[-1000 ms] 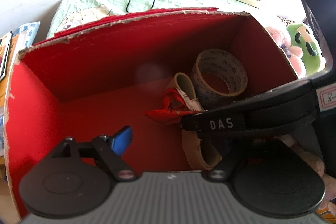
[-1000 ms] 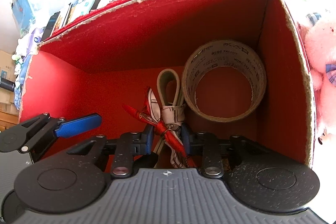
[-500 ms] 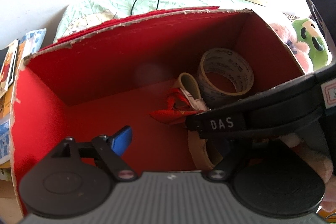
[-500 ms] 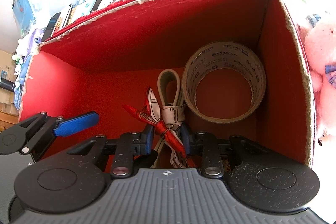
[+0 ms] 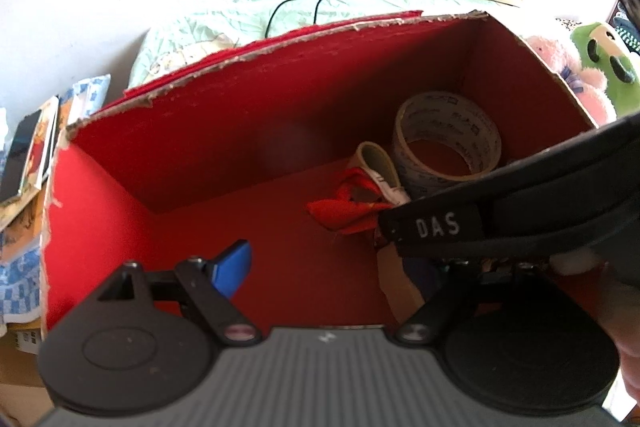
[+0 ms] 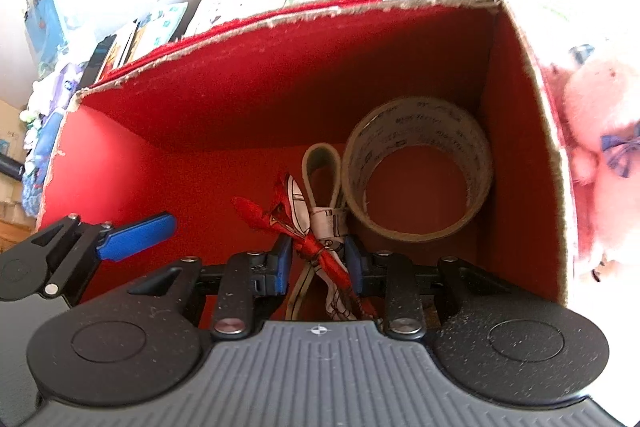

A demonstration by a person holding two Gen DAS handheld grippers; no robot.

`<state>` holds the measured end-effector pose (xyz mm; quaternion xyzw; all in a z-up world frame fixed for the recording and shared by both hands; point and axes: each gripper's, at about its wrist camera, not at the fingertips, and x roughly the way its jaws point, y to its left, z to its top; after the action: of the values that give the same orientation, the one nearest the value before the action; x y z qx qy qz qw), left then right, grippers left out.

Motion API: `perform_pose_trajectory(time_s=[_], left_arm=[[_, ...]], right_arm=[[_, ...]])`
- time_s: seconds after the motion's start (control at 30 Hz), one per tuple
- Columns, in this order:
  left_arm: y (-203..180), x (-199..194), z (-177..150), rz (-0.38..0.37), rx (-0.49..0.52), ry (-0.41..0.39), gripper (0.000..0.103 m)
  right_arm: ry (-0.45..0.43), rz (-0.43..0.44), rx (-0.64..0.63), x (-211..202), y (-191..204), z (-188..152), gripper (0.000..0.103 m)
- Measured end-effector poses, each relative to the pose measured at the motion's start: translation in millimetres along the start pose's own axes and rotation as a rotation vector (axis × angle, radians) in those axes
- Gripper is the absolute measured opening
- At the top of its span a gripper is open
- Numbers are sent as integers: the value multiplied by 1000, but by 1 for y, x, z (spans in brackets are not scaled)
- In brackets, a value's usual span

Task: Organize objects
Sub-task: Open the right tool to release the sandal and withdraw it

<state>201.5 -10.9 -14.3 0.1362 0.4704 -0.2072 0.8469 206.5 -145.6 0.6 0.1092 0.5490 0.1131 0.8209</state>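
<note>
The right tool [image 6: 318, 265] points downward, and its two blue pads stand near each other with only a narrow gap between them. The left tool [image 5: 332, 263] is just beside it with its fingers spread wide; only one blue pad [image 5: 232, 267] of it shows, the other is hidden behind the right tool's body.

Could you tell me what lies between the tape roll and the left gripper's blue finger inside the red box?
In the right wrist view, the scarf-tied strap held by the right gripper lies between tape roll and blue finger.

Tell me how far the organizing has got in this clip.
Done: a tape roll sits inside the red box. In hand: right gripper shut on a strap with red scarf, low in the box, unreleased. Left: plush toys outside.
</note>
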Motion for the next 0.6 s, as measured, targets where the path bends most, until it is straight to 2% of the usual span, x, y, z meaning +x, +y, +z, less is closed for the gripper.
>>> perform_pose_trajectory(time_s=[0.13,0.4,0.6], left_arm=[[2,0,1,-6,-5,4,85],[5,-16,2,7,-36,-12,86],[-1,-40,-2,74,-35,-46,88]], right_arm=[[-18,18,28,-9,-2,-1,31],[-118,31,50,-43,-9,-12,30],[-195,68,81,-67,-15,-19,30]])
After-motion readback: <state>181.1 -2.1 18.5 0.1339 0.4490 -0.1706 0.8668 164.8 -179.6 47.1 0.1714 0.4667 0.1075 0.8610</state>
